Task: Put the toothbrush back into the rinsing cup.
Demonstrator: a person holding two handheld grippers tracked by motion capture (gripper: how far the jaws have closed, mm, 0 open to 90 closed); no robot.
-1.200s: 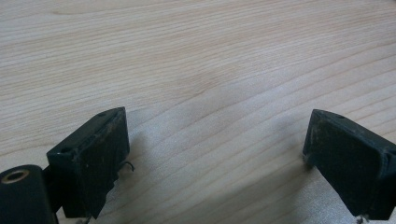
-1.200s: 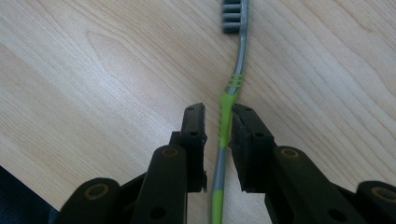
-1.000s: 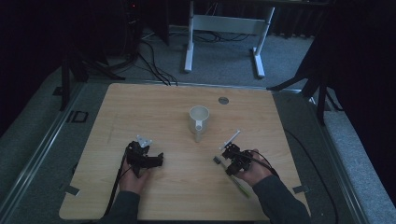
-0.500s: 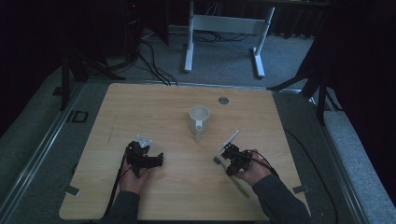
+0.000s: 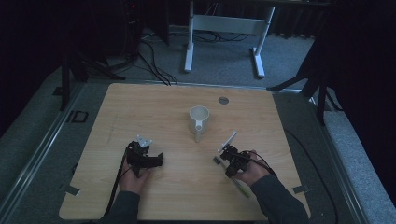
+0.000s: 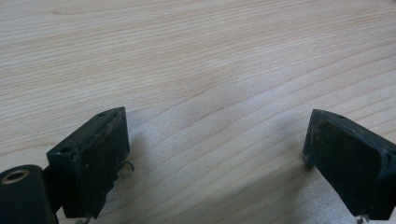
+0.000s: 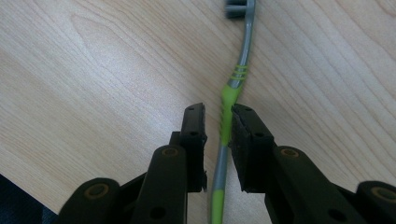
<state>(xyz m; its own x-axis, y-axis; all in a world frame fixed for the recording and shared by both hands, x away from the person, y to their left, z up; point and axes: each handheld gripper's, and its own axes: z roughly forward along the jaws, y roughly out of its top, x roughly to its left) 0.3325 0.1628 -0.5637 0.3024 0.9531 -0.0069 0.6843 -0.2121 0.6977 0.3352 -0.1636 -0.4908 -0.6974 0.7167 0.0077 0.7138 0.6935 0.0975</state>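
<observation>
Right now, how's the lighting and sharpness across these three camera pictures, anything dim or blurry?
High view: dim and bluish, surroundings near black, the mug readable. Left gripper view: bright, wood grain sharp, jaws soft-edged, faint shadows beneath. Right gripper view: bright, the toothbrush crisp between the right gripper jaws, its near end blurred.

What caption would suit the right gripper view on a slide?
Right gripper, jaws narrowly apart, straddles the handle of a green-and-grey toothbrush lying on the wooden table.

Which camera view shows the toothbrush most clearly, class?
The right gripper view: the toothbrush runs lengthwise between the right gripper jaws, bristle head far. In the high view it is small and mostly hidden by the hand.
</observation>
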